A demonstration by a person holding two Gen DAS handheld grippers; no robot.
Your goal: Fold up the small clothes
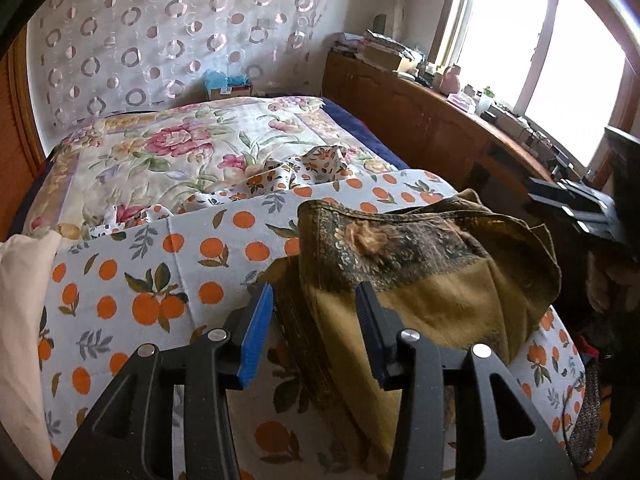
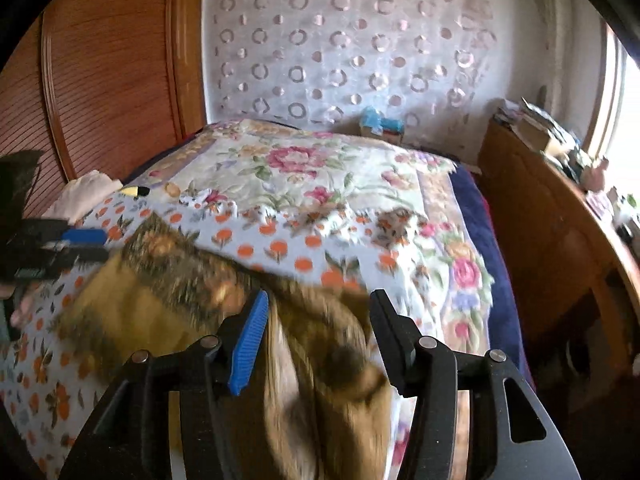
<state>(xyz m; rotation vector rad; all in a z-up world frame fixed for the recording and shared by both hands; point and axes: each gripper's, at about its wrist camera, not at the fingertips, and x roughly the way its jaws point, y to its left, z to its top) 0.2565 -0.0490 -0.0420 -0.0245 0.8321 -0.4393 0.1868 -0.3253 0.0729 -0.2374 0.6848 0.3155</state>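
- My left gripper (image 1: 314, 316) stands with its jaws apart; the near edge of the olive-brown garment (image 1: 420, 280) lies between them, but the pads do not press on it, so I grip nothing here.
- My right gripper (image 2: 318, 326) is also apart, with a blurred hanging fold of the same garment between its jaws; as far as I can make out, no pad pinches the cloth.
- The garment rests on the orange-print sheet (image 1: 168, 264) at the near end of the bed, partly heaped. A patterned band with a fuzzy flower lies turned over its plain olive part.
- I judge that the fold is only begun: one layer seems laid over, yet the edges are ruffled and uneven, and the right side sags off in loose folds.
- Left to do, as I read it: square the edges, fold again into a compact stack, and set the piece aside.
- Count: one garment under my grippers and two grippers, each showing up at the edge of the other's view.
- A pale pink cloth (image 1: 24, 288) lies at the left edge of the bed; I cannot tell whether it is a finished piece or one still waiting.
- Further up, one floral quilt (image 1: 168, 148) covers the bed, and a crumpled strip of the orange print bunches against it.
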